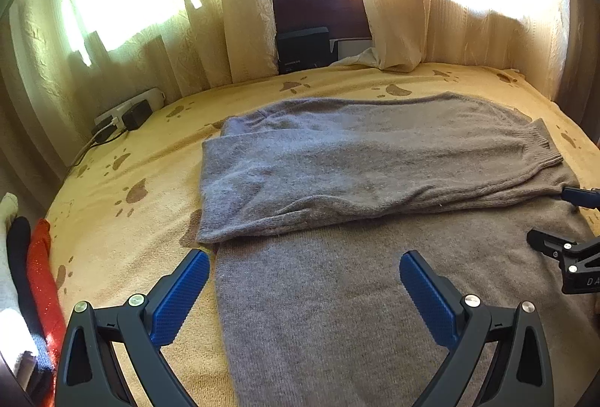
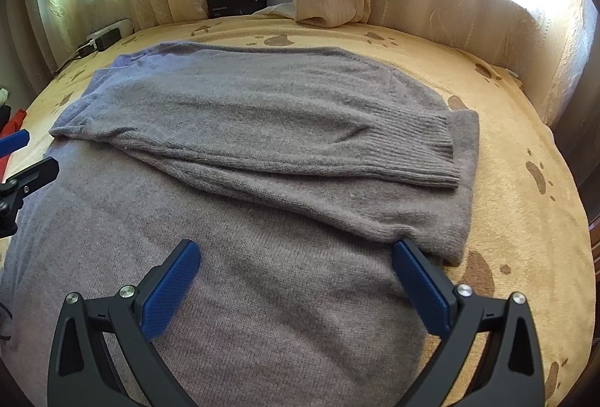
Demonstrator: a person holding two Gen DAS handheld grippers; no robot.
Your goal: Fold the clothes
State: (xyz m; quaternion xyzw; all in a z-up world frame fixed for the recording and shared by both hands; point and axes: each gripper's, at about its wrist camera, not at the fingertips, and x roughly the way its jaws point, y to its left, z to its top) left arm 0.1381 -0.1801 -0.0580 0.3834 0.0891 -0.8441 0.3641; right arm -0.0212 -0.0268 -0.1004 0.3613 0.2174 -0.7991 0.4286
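Observation:
A grey knit sweater (image 1: 337, 275) lies flat on the bed, its sleeves (image 1: 356, 159) folded across the body; the ribbed cuff (image 2: 435, 152) rests near the right edge. It also fills the right wrist view (image 2: 262, 294). My left gripper (image 1: 303, 268) is open and empty, hovering over the sweater's left edge. My right gripper (image 2: 296, 257) is open and empty over the sweater's right part, its right finger by the folded side edge. The right gripper shows at the right edge of the left wrist view (image 1: 573, 230), and the left gripper at the left edge of the right wrist view (image 2: 22, 159).
The bed has a yellow paw-print blanket (image 1: 131, 189). Curtains (image 1: 240, 2) hang behind it. A power strip with a charger (image 1: 127, 114) sits at the far left. Red, black and white clothes (image 1: 37, 279) lie at the left edge. Dark boxes (image 1: 300, 48) stand behind.

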